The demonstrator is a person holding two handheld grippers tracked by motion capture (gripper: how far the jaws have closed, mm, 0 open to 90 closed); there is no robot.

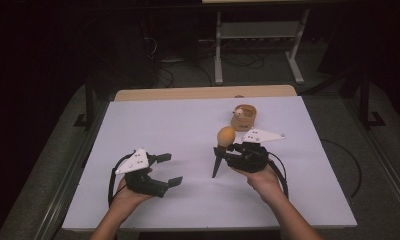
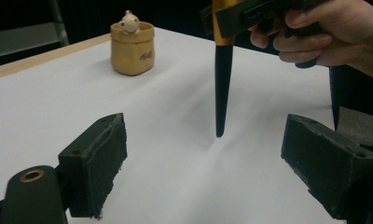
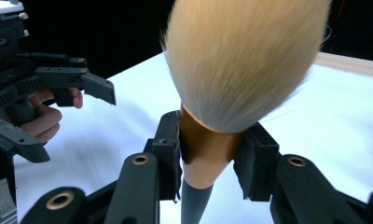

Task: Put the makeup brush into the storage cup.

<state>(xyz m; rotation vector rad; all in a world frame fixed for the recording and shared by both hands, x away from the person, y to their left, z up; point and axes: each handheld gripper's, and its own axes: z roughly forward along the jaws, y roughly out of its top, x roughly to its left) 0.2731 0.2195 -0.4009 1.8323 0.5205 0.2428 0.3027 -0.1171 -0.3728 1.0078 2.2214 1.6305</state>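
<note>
A makeup brush (image 1: 226,136) with a tan bristle head, gold ferrule and black tapered handle stands nearly upright, its handle tip on the white table sheet (image 1: 163,125). My right gripper (image 1: 228,150) is shut on the ferrule; in the right gripper view both pads clamp the brush (image 3: 208,140) just below the bristles, at the right gripper (image 3: 211,158). My left gripper (image 1: 172,169) rests at the front left, open, with nothing between its pads (image 2: 98,163). The brush handle (image 2: 222,84) stands some way ahead of it. In the right gripper view the left gripper (image 3: 70,122) also stands open.
A small tan pot (image 1: 244,117) with a little figure in it stands at the back of the sheet, beyond the brush, and appears as the pot (image 2: 132,46) in the left gripper view. A wooden table edge (image 1: 203,92) runs along the far side. Cables and a white frame lie on the floor behind.
</note>
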